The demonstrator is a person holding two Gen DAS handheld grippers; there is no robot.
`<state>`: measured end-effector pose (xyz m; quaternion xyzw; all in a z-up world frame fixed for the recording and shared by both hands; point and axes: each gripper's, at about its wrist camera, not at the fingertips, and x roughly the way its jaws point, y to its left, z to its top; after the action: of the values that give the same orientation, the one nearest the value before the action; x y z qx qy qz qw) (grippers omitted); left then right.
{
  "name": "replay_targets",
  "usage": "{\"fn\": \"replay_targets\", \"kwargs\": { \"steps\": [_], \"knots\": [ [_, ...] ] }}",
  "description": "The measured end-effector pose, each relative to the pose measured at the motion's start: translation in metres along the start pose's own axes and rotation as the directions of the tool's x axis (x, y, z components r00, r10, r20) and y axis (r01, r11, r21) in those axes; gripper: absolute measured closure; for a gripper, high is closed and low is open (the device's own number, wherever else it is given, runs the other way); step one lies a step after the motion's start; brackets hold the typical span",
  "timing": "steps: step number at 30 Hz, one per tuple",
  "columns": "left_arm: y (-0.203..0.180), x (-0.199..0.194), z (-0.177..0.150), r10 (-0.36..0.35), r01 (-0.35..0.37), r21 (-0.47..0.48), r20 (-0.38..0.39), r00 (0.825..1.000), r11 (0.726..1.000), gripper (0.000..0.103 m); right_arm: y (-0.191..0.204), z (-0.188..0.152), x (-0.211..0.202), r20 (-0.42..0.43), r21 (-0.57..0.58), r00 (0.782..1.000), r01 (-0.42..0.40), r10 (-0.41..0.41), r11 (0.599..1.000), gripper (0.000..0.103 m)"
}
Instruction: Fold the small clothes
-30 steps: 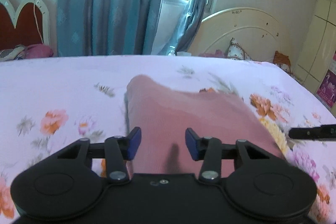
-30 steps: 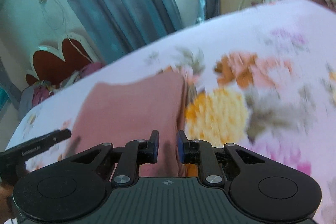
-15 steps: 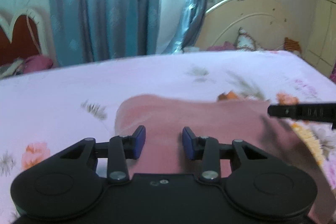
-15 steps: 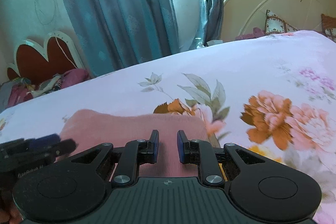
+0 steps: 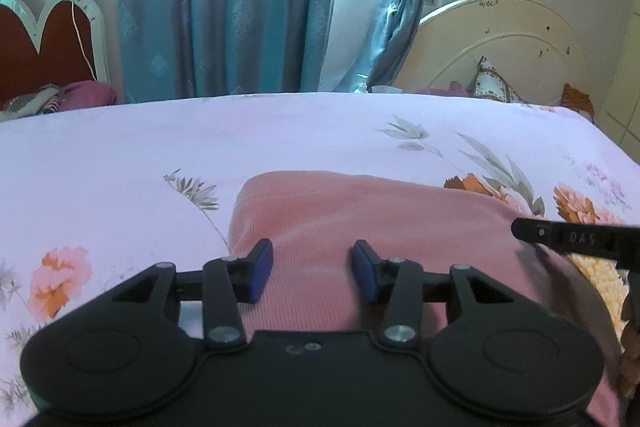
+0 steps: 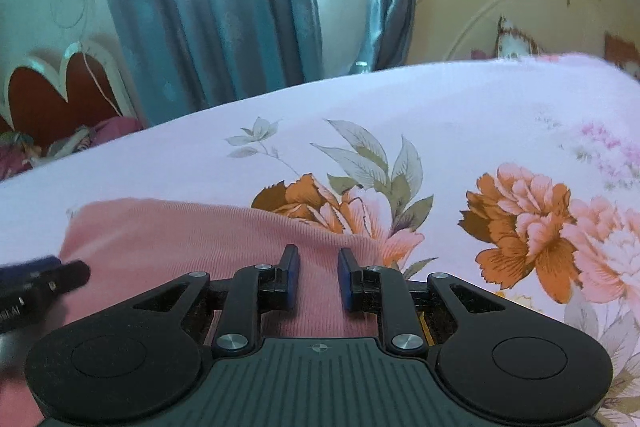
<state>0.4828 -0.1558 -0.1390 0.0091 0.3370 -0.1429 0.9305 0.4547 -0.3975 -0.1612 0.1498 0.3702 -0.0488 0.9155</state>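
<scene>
Presently, the flowered bedsheet (image 5: 120, 155) carries the single work item: the pink ribbed garment (image 5: 360, 211) lies on it directly ahead of both tools, its far edge rounded and doubled over, which I judge to be a fold already laid. A second ago your right view was tilted and streaked with motion; it now reads level and sharp, and the cloth sits flat rather than lifted. Your left gripper (image 5: 312, 273) hovers over the near left portion of the cloth, fingers parted with fabric showing in the gap, gripping nothing. Your right gripper (image 6: 318, 277) has widened from its narrow setting a second ago; it too stands released above the near right portion, holding nothing. I take that to mean the fold has been set down and let go. What remains, by my assessment, is a further fold or a smoothing pass. The curtains (image 5: 224, 3) and cream headboard (image 5: 500, 43) behind play no part.
</scene>
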Motion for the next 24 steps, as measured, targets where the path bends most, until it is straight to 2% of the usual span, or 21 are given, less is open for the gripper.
{"fn": "replay_targets", "kwargs": {
  "steps": [3,6,13,19,21,24],
  "knots": [
    [-0.001,-0.005,0.001,0.010,-0.010,0.002,0.002,1.000,1.000,0.057,-0.002,0.004,-0.006,-0.013,0.018,1.000,-0.019,0.019,1.000,0.083],
    [-0.001,-0.016,0.001,0.019,-0.019,-0.013,0.022,1.000,1.000,0.059,-0.002,0.004,-0.026,0.008,0.041,0.999,-0.044,0.043,0.998,0.083],
    [-0.002,-0.045,-0.001,0.007,-0.007,-0.005,0.043,0.999,1.000,0.059,0.014,-0.006,-0.068,0.054,-0.043,0.996,-0.070,0.072,0.997,0.083],
    [-0.014,-0.071,-0.012,-0.013,0.012,0.025,0.051,0.999,1.000,0.059,0.024,-0.026,-0.088,0.042,-0.121,0.996,-0.068,0.074,0.990,0.083],
    [-0.017,-0.076,-0.020,-0.010,0.008,0.035,0.043,0.999,0.999,0.059,0.025,-0.034,-0.091,0.038,-0.139,0.997,-0.064,0.070,0.988,0.083],
    [-0.019,-0.069,-0.035,0.031,-0.031,0.057,-0.004,1.000,0.998,0.057,0.025,-0.047,-0.086,0.014,-0.177,0.999,-0.039,0.042,0.983,0.083]
  ]
}}
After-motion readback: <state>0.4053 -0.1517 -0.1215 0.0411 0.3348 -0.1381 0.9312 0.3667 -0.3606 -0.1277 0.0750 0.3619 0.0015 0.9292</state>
